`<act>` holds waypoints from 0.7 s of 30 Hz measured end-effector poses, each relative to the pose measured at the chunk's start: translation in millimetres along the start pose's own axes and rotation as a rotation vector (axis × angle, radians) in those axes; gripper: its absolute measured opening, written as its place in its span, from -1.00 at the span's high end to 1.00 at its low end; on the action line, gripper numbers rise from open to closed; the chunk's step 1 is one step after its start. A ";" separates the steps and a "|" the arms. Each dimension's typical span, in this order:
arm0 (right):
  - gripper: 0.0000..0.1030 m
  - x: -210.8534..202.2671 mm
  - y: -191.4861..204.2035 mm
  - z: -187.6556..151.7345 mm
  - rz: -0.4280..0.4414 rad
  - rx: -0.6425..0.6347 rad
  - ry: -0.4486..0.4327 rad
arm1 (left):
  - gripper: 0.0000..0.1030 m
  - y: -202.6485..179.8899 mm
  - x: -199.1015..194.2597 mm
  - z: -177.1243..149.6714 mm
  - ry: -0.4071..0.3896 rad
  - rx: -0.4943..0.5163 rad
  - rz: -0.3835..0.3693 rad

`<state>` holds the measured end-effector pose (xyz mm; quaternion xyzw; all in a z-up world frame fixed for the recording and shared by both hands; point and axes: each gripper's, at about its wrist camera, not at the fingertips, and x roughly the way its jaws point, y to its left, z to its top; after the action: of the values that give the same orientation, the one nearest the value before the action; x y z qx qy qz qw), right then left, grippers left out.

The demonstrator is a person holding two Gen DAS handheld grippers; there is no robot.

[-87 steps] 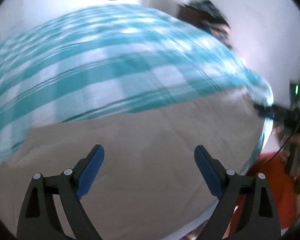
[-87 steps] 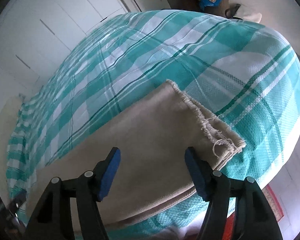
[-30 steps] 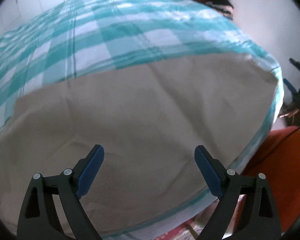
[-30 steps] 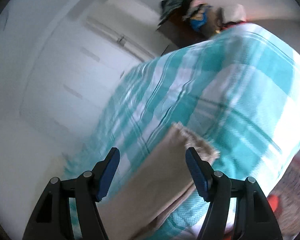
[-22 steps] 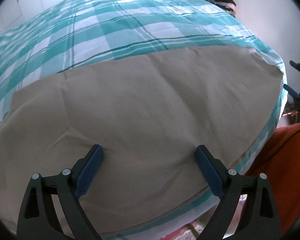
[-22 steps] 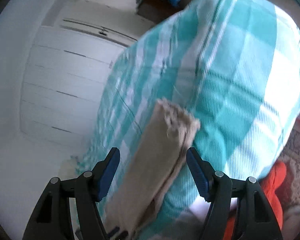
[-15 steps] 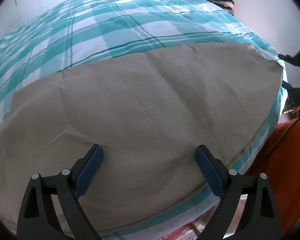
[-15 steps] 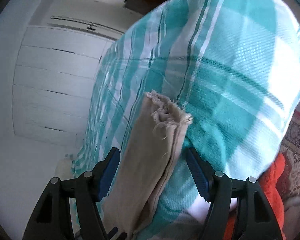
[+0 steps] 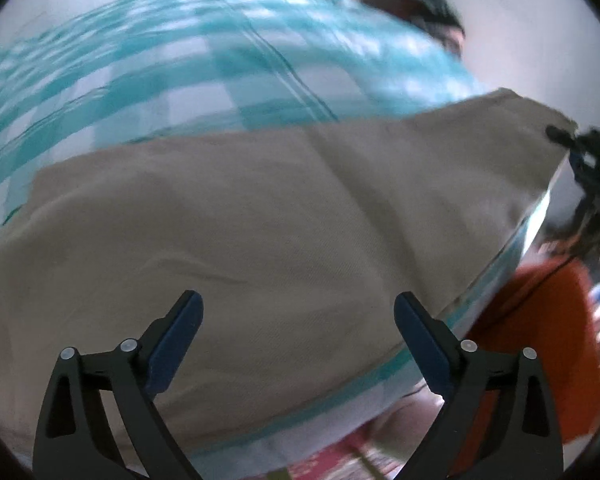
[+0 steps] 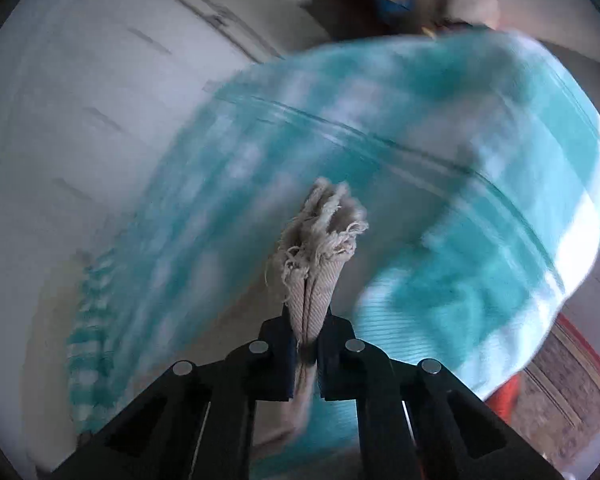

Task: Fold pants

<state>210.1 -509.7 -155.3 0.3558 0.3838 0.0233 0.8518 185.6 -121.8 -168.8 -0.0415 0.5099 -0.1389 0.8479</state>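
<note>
On the bed (image 9: 220, 60), the right claw (image 10: 306, 344) pinches the frayed hem of the pants (image 9: 260, 220); the left claw (image 9: 298, 340) gapes wide, empty.

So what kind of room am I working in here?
Most likely a bedroom: the beige pants lie on a bed with a teal checked bedspread, and white panelled wardrobe doors stand behind it.
</note>
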 end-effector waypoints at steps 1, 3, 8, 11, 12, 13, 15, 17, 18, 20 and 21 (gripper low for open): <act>0.84 -11.6 18.5 -0.1 0.040 -0.030 -0.019 | -0.88 11.5 -10.7 0.3 -0.018 -0.024 -0.006; 0.84 -29.8 68.6 -2.0 0.095 -0.146 -0.045 | -0.88 46.1 -38.8 0.8 -0.072 -0.092 -0.007; 0.84 -55.6 207.5 -32.1 0.230 -0.470 -0.016 | -0.88 137.8 -99.9 -13.2 -0.205 -0.305 0.037; 0.84 -52.5 279.4 -71.0 0.330 -0.613 0.053 | -0.88 184.3 -118.5 -32.1 -0.246 -0.426 0.062; 0.84 -46.9 300.5 -87.8 0.365 -0.648 0.087 | -0.88 199.7 -122.2 -42.1 -0.253 -0.474 0.070; 0.84 -36.8 321.3 -107.8 0.398 -0.682 0.129 | -0.88 214.4 -125.4 -52.7 -0.258 -0.519 0.075; 0.81 -16.0 346.5 -143.2 0.428 -0.731 0.197 | -0.88 237.6 -128.4 -73.5 -0.266 -0.584 0.101; 0.70 11.1 361.1 -187.3 0.466 -0.750 0.297 | -0.88 253.7 -129.1 -88.8 -0.259 -0.613 0.141; 0.52 27.5 363.3 -204.8 0.486 -0.737 0.369 | -0.88 258.7 -129.2 -97.5 -0.256 -0.622 0.161; 0.38 47.3 354.8 -228.3 0.514 -0.685 0.475 | -0.88 267.5 -130.8 -111.7 -0.251 -0.633 0.188; 0.38 53.7 346.4 -231.4 0.507 -0.675 0.473 | -0.88 269.5 -129.2 -119.1 -0.248 -0.643 0.197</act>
<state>173.7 -98.4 -78.1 0.1269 0.4393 0.4336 0.7764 76.3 180.7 -172.4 -0.2736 0.4223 0.1171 0.8562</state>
